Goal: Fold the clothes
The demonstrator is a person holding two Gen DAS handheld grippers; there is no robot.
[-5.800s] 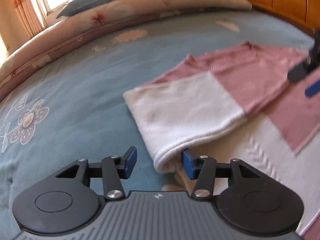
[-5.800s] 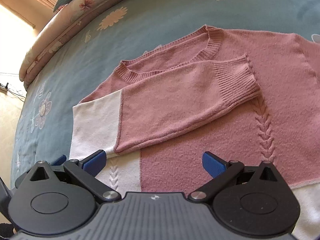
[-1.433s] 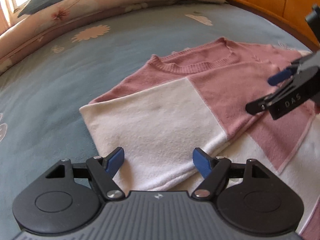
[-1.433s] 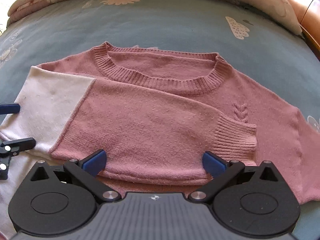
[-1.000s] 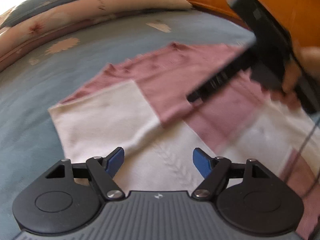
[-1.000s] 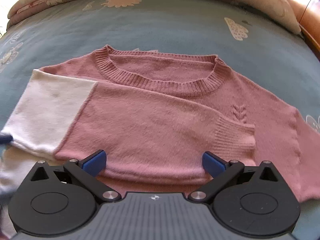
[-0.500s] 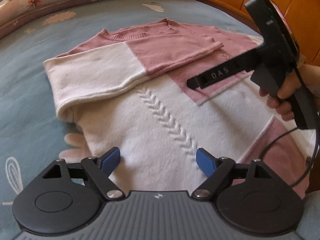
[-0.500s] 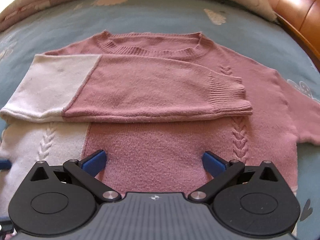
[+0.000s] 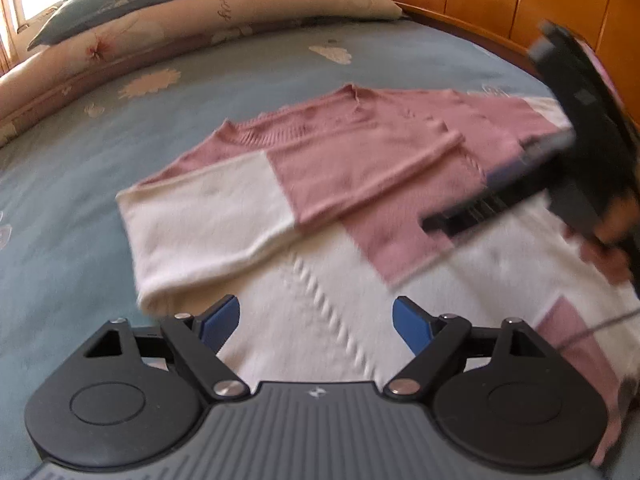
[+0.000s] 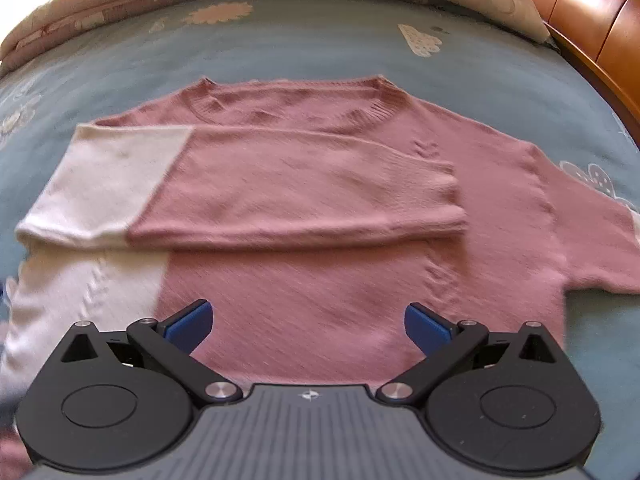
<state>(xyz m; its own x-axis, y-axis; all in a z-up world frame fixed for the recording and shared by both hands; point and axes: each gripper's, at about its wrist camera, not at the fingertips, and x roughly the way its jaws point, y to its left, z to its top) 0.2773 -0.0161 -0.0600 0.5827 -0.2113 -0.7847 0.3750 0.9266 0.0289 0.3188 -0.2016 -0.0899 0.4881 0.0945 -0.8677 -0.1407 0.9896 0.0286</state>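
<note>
Both grippers have drawn back from the folded sleeve [image 10: 304,196]. Left gripper [image 9: 316,320] and right gripper [image 10: 307,322]: jaws released, empty, above the sweater [image 10: 320,288] on the bed [image 10: 320,48].

Right gripper [image 10: 307,320] gapes empty above sweater [image 10: 320,208].

Left gripper [image 9: 316,318] at lower centre of its wrist view, jaws wide apart, nothing between the blue pads; right gripper [image 10: 307,322] likewise spread and empty, also seen blurred at right edge of left view, gripped by a hand [image 9: 608,240].
</note>
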